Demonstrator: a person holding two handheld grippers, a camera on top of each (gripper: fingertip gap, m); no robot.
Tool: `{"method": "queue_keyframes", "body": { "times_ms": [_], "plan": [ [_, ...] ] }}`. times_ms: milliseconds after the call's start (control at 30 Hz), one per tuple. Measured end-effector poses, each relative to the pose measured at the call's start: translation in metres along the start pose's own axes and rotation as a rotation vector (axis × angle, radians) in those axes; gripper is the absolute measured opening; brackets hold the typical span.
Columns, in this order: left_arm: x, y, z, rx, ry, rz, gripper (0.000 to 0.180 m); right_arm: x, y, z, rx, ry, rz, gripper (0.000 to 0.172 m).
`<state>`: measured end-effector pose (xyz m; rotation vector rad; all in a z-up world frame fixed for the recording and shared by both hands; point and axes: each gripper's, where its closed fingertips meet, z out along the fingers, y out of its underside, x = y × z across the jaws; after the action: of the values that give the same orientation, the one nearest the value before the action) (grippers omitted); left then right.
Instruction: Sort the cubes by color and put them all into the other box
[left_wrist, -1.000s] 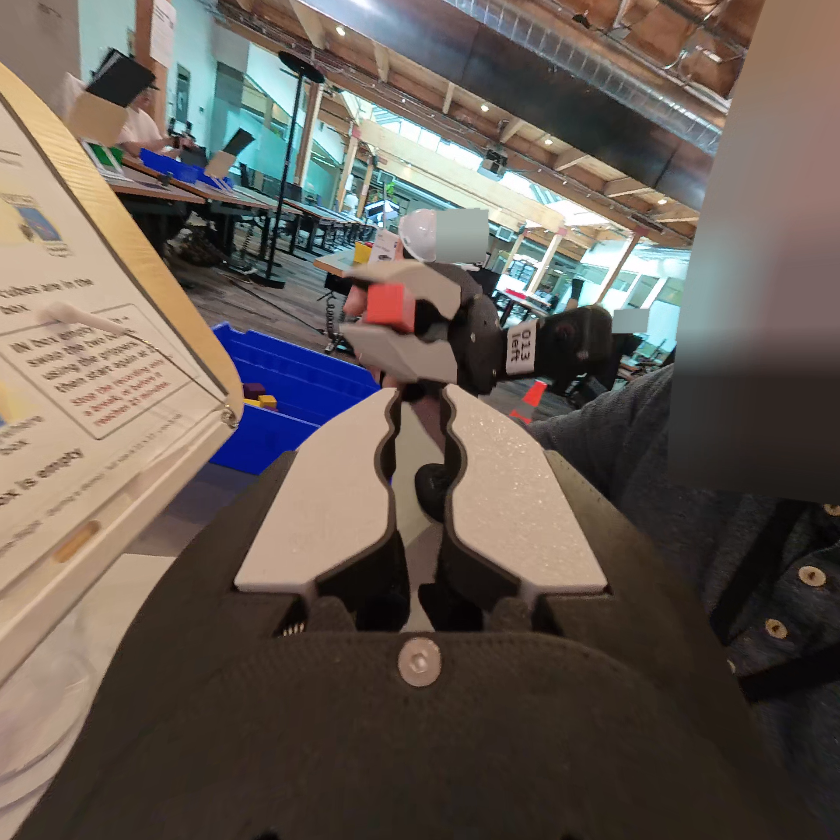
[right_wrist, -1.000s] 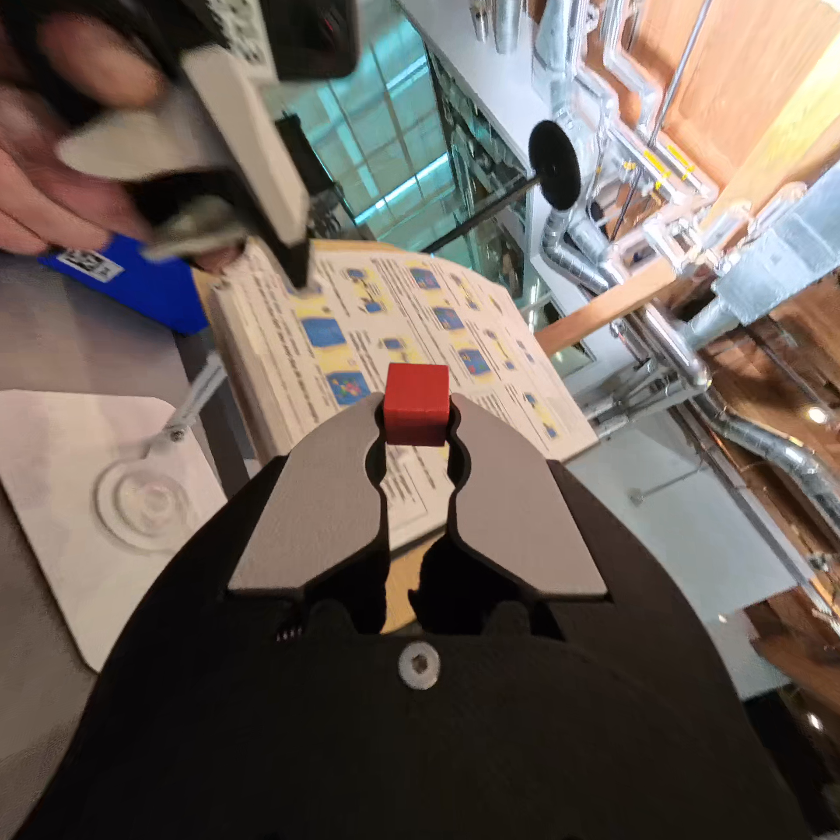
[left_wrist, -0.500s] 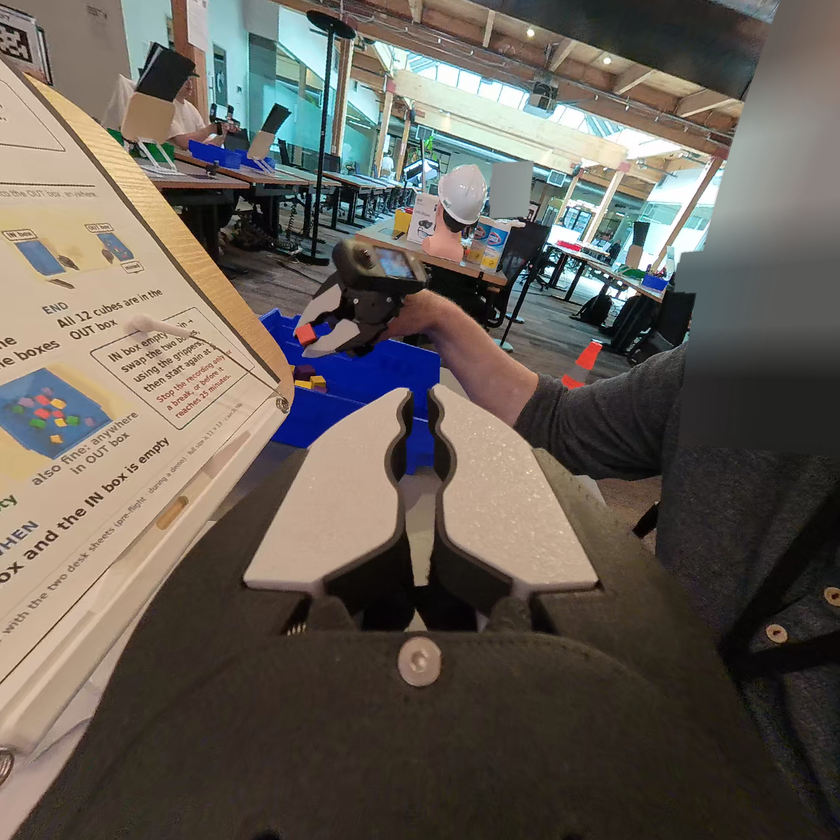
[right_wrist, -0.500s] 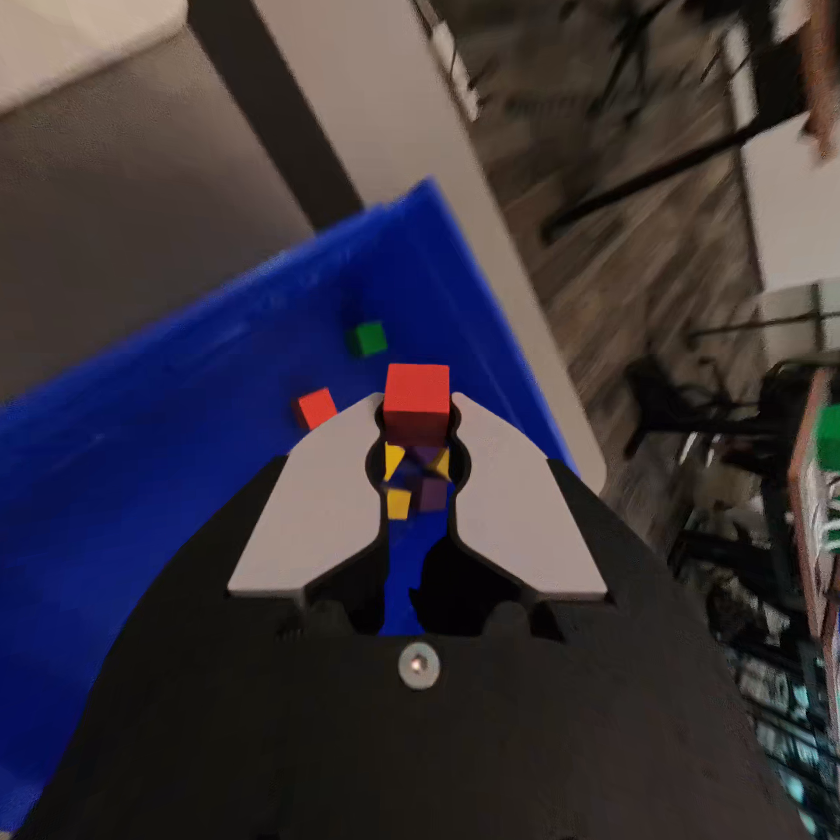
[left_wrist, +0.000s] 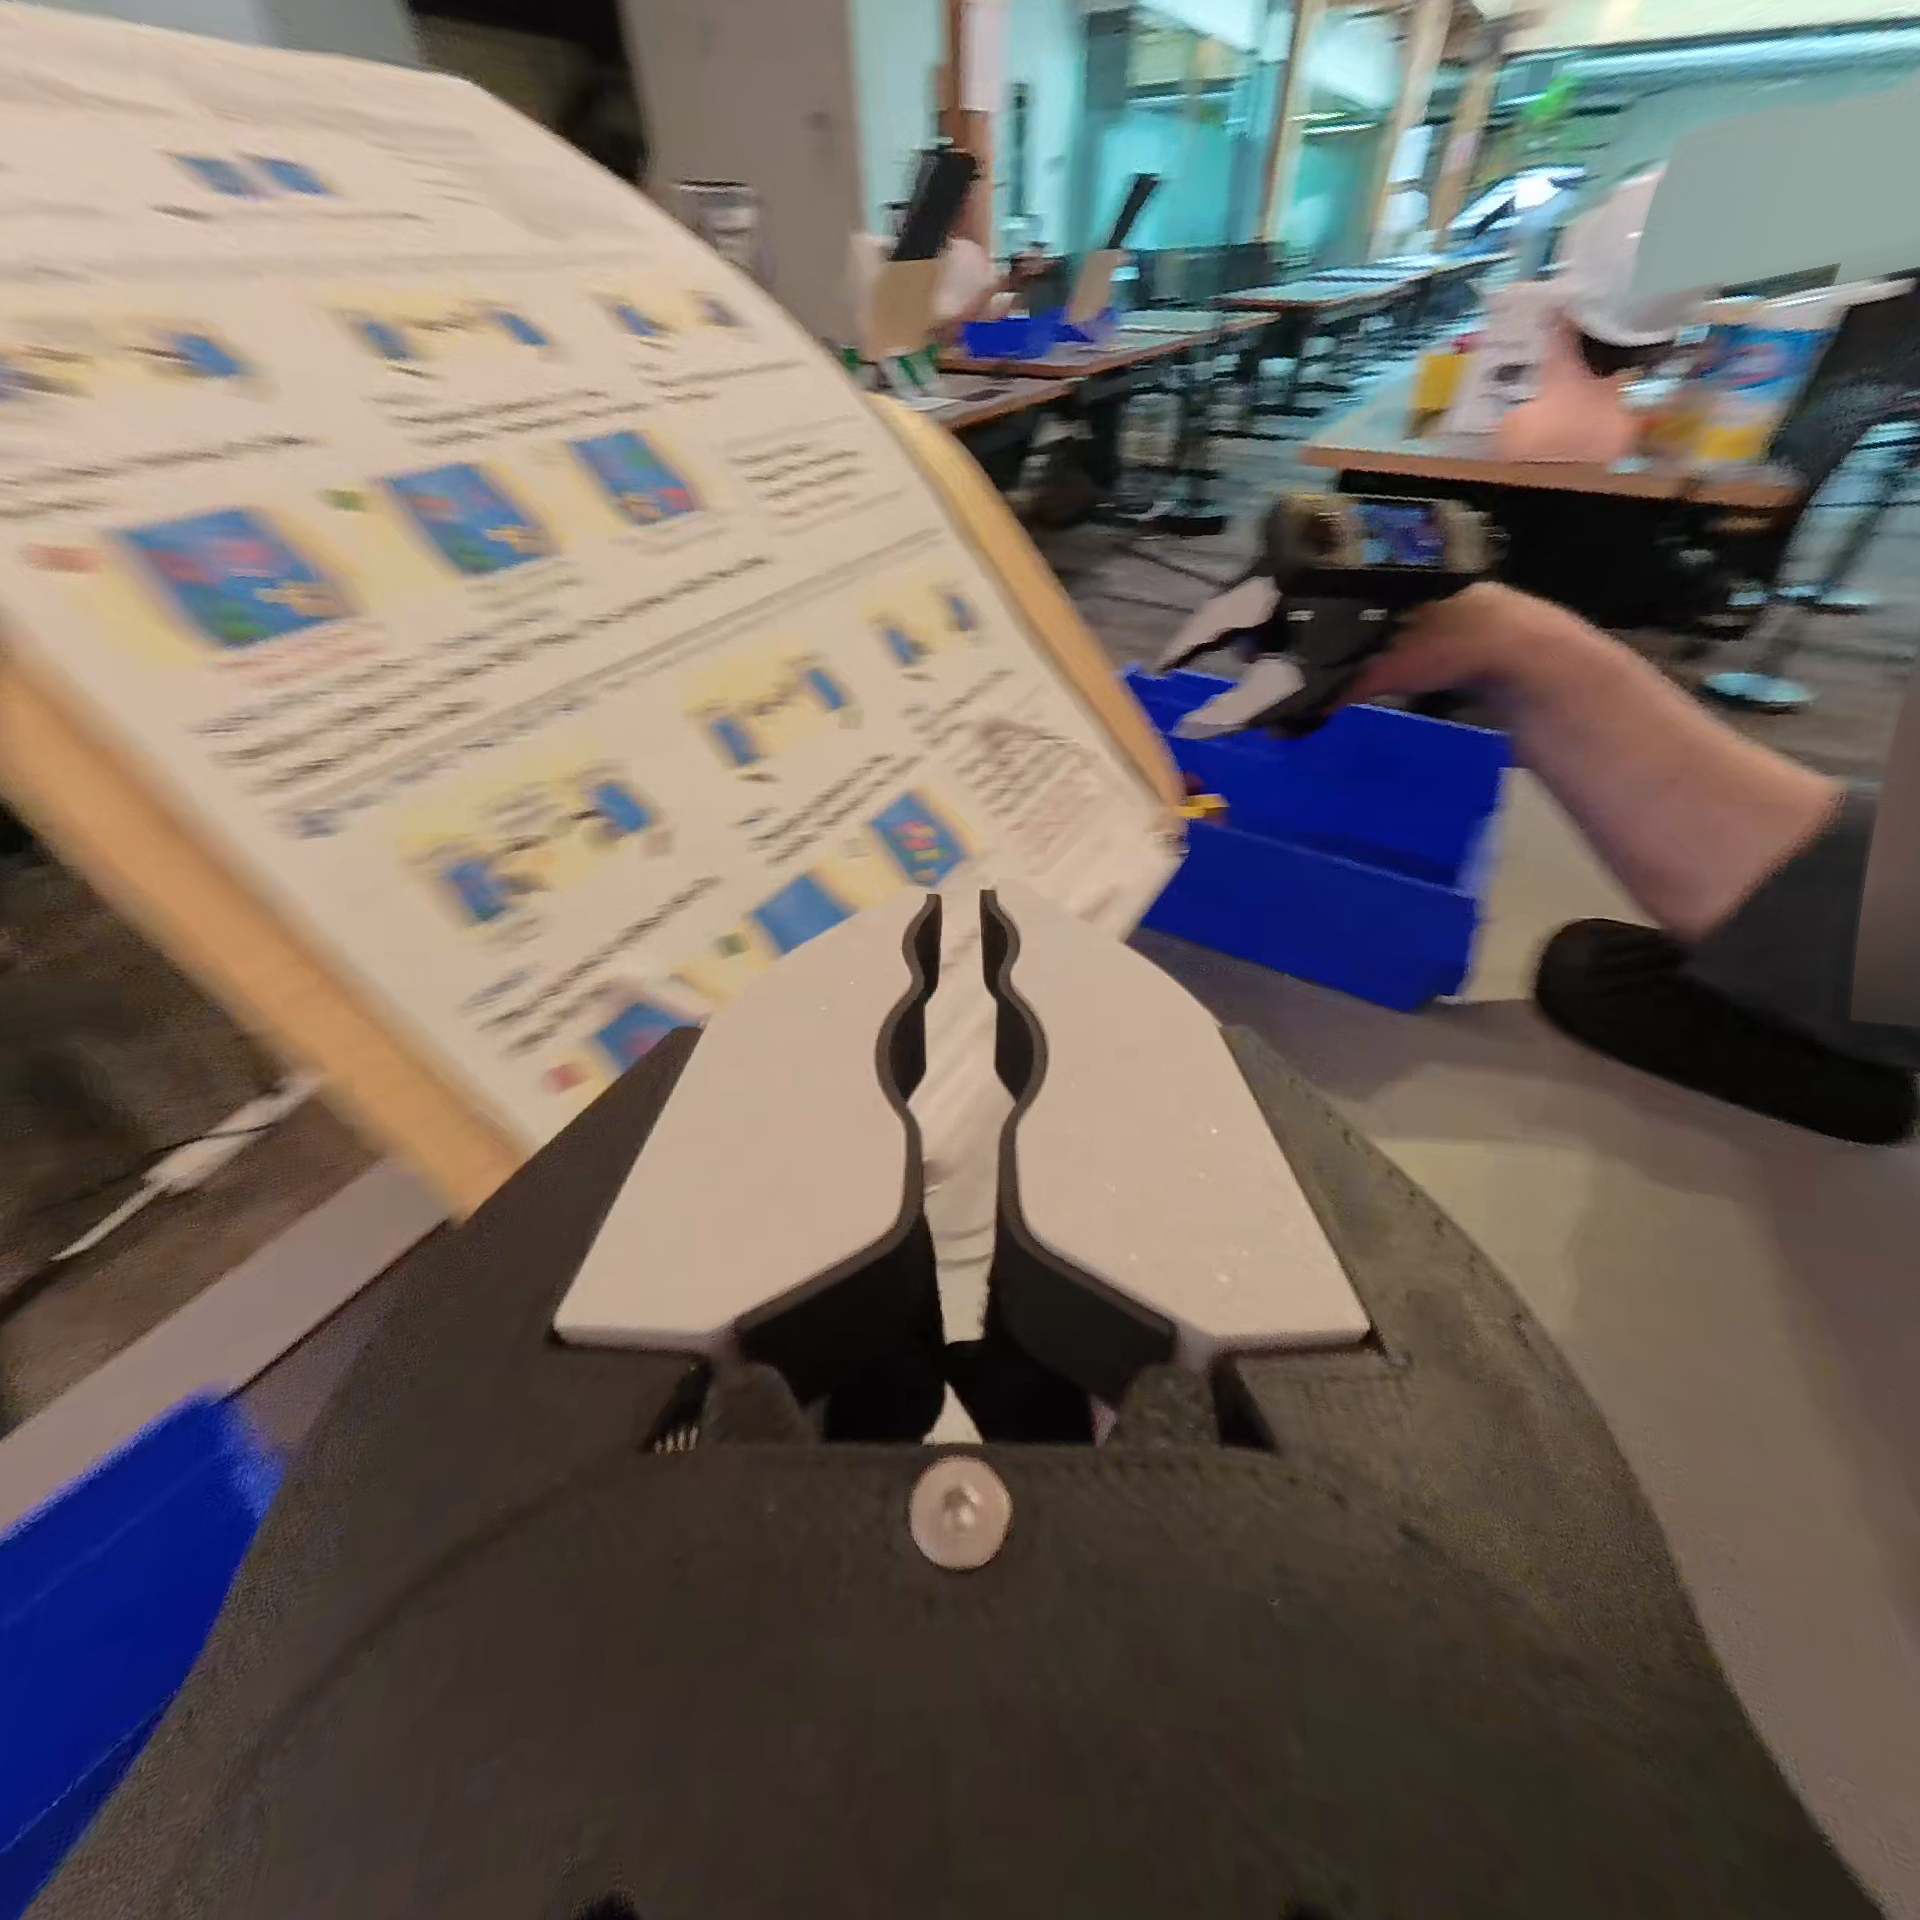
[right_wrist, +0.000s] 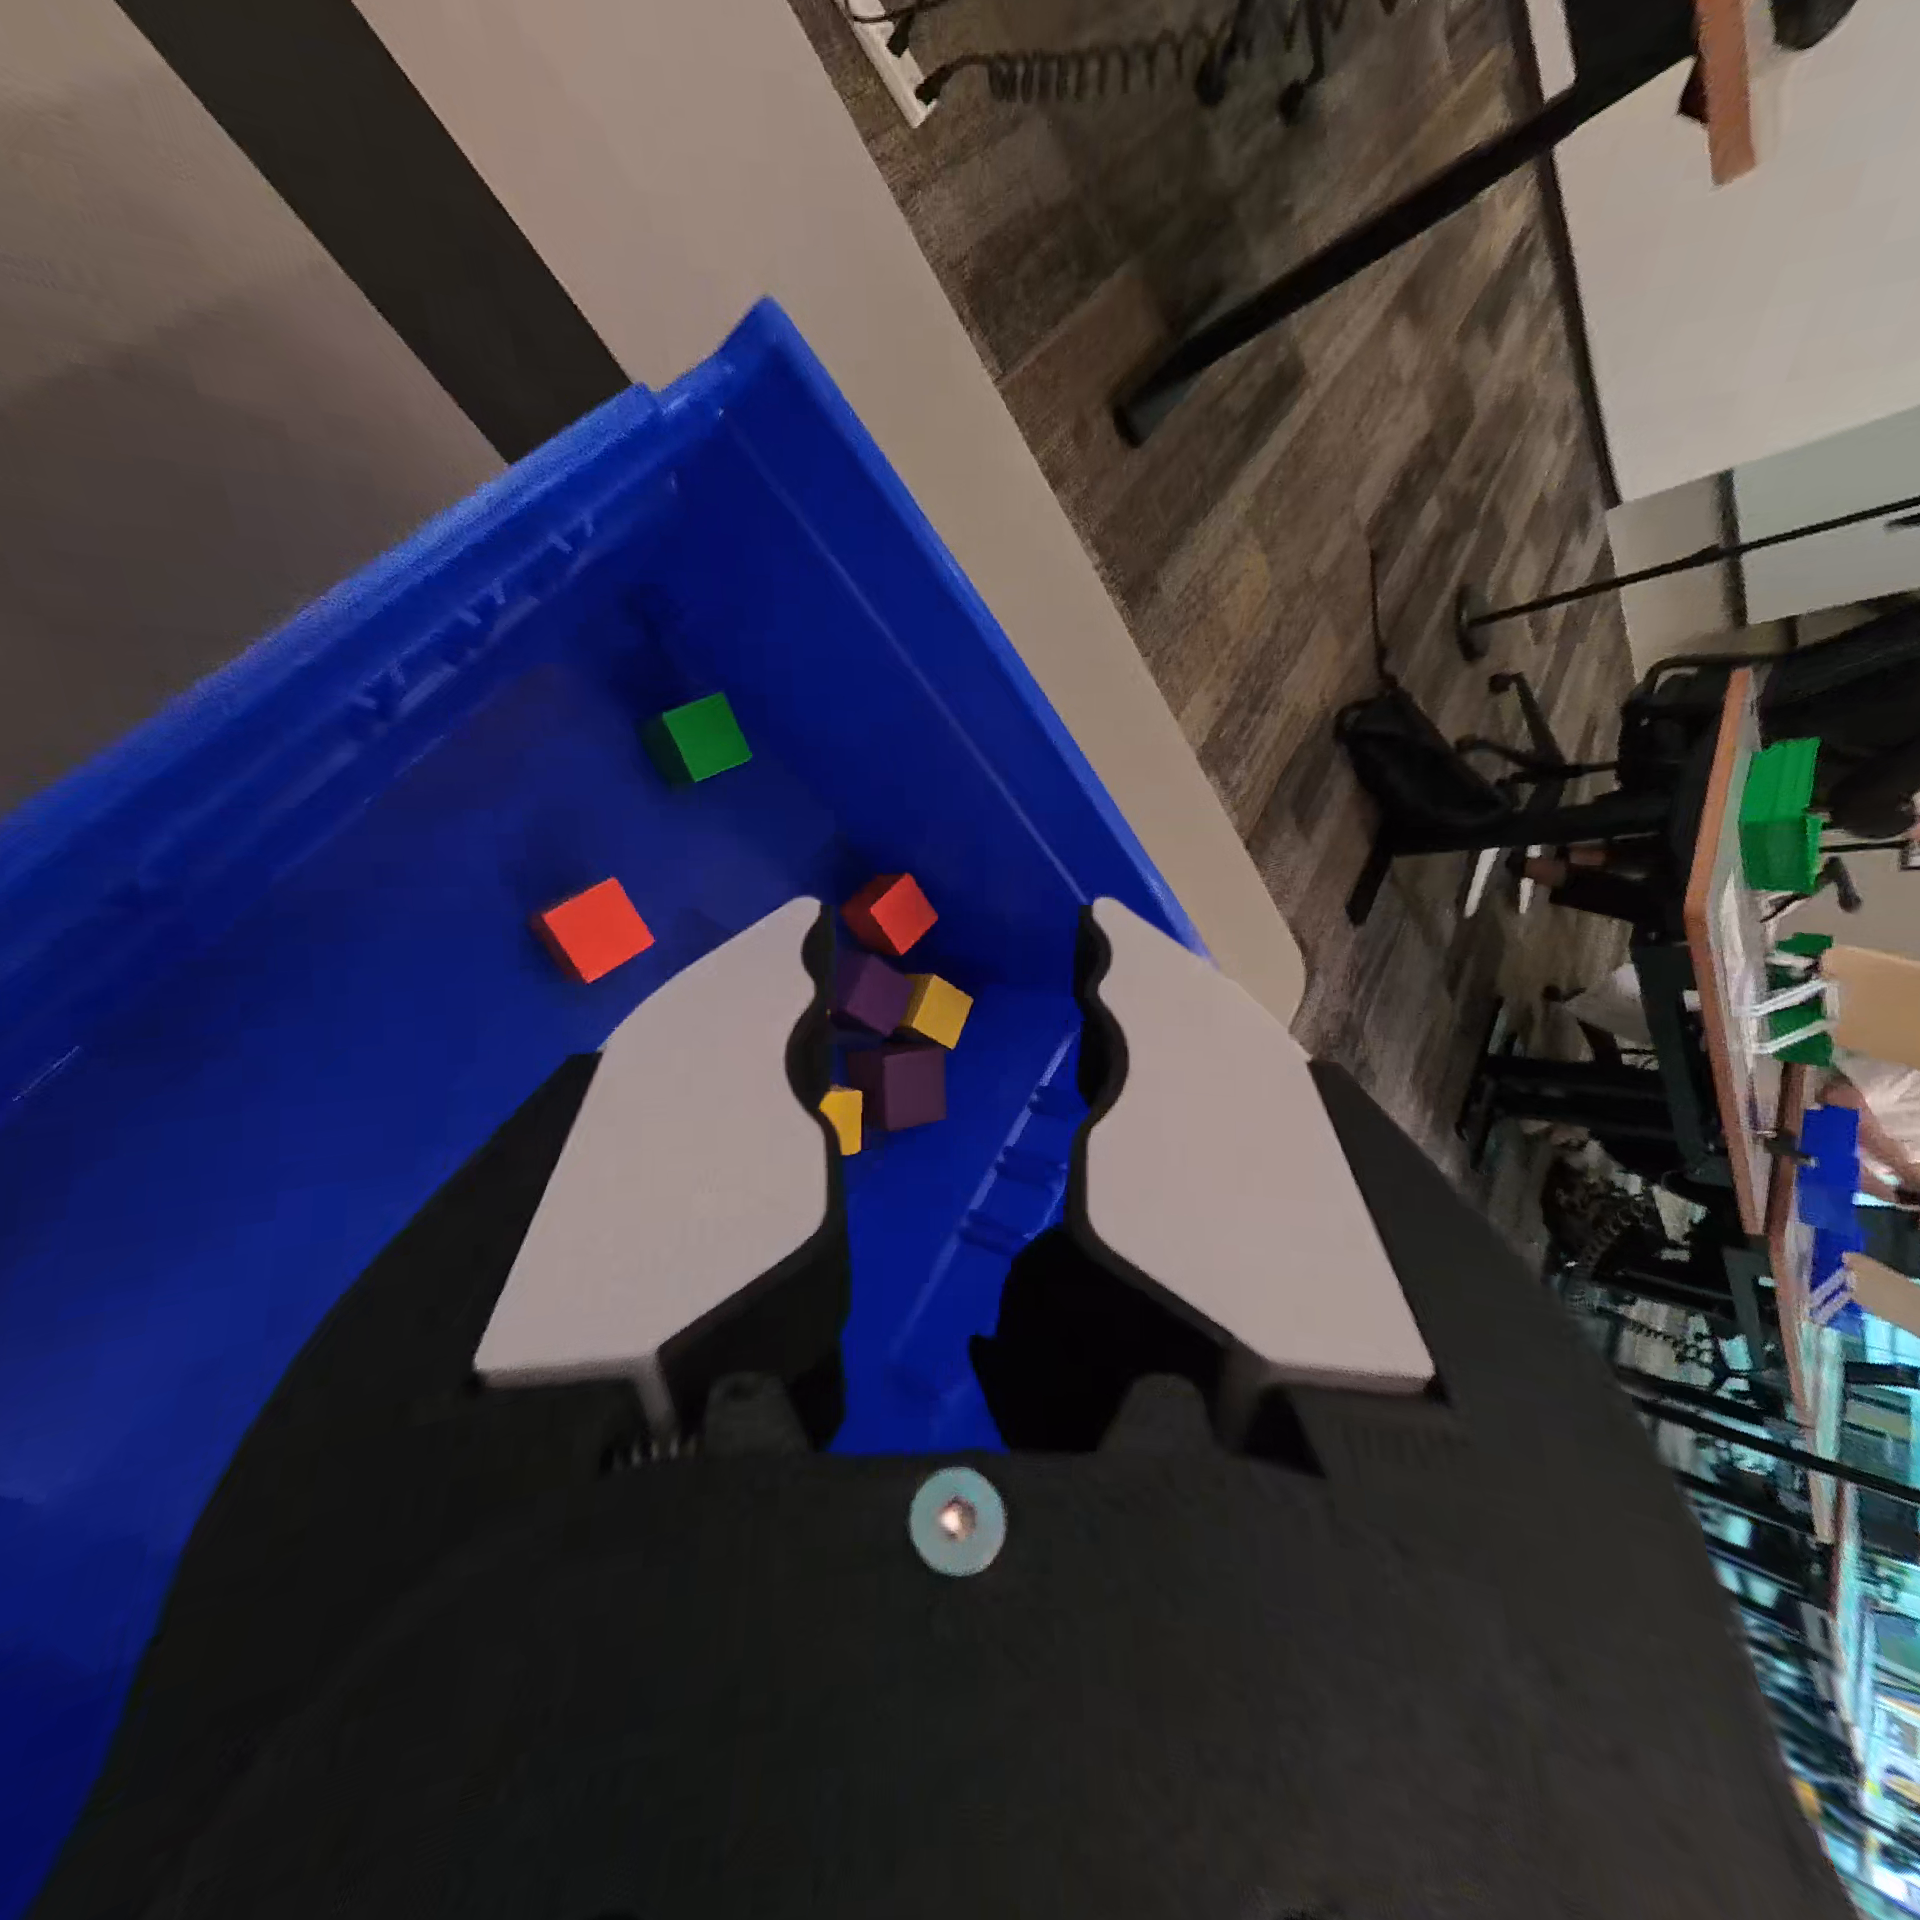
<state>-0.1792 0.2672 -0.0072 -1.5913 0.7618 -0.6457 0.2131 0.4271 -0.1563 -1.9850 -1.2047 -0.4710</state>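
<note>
My right gripper (right_wrist: 951, 920) is open above the blue box (right_wrist: 312, 831). A red cube (right_wrist: 890, 912) lies below its spread fingers inside the box, clear of both pads. Also in the box are another red cube (right_wrist: 594, 927), a green cube (right_wrist: 698, 736), two purple cubes (right_wrist: 873, 992) and two yellow cubes (right_wrist: 938, 1010). The left wrist view shows this gripper (left_wrist: 1236, 665) over the same box (left_wrist: 1340, 821). My left gripper (left_wrist: 961, 904) is shut with nothing between its fingers, in front of the instruction board (left_wrist: 468, 582).
The tilted instruction board on a wooden backing fills the left of the left wrist view. A second blue box (left_wrist: 104, 1538) shows at the lower left. The person's forearm (left_wrist: 1579, 748) reaches across the grey table (left_wrist: 1558, 1195). The table edge (right_wrist: 1039, 416) runs just beyond the box.
My right gripper moved from the board to over the blue box and opened; the red cube left its grasp and now lies in the box. My left gripper closed and swung left.
</note>
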Motion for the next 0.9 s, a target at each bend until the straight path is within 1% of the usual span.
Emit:
{"method": "queue_keyframes", "body": {
  "times_ms": [100, 167, 267, 333, 367, 500, 567, 633, 700, 800, 867, 900],
  "plan": [
    [-0.053, 0.001, -0.039, -0.027, -0.196, 0.015, 0.009, -0.004, -0.008, -0.001, 0.027, 0.002, -0.020, 0.042],
    [-0.087, 0.011, -0.062, -0.069, -0.307, 0.002, 0.013, -0.005, -0.012, 0.000, 0.034, 0.011, -0.024, 0.041],
    [-0.143, 0.041, -0.093, -0.158, -0.503, -0.022, 0.017, -0.015, -0.019, 0.002, 0.044, -0.003, -0.056, 0.039],
    [-0.172, 0.071, -0.104, -0.248, -0.588, -0.062, 0.023, -0.019, -0.022, 0.004, 0.043, -0.002, -0.073, 0.039],
    [-0.183, 0.086, -0.107, -0.291, -0.606, -0.089, 0.024, -0.022, -0.024, 0.006, 0.046, -0.009, -0.081, 0.039],
    [-0.220, 0.148, -0.116, -0.446, -0.685, -0.195, 0.029, -0.031, -0.028, 0.009, 0.046, -0.024, -0.102, 0.039],
    [-0.233, 0.179, -0.118, -0.518, -0.708, -0.230, 0.036, -0.035, -0.030, 0.009, 0.051, -0.032, -0.111, 0.039],
    [-0.241, 0.204, -0.116, -0.575, -0.708, -0.275, 0.036, -0.037, -0.032, 0.009, 0.054, -0.035, -0.120, 0.039],
    [-0.250, 0.223, -0.119, -0.622, -0.745, -0.284, 0.037, -0.039, -0.033, 0.009, 0.057, -0.040, -0.122, 0.039],
    [-0.264, 0.242, -0.126, -0.682, -0.824, -0.247, 0.037, -0.042, -0.035, 0.010, 0.061, -0.042, -0.136, 0.038],
    [-0.275, 0.257, -0.137, -0.751, -0.918, -0.234, 0.040, -0.045, -0.037, 0.010, 0.062, -0.049, -0.139, 0.038],
    [-0.279, 0.264, -0.140, -0.780, -0.942, -0.227, 0.042, -0.046, -0.037, 0.010, 0.061, -0.051, -0.142, 0.038]
  ]
}}
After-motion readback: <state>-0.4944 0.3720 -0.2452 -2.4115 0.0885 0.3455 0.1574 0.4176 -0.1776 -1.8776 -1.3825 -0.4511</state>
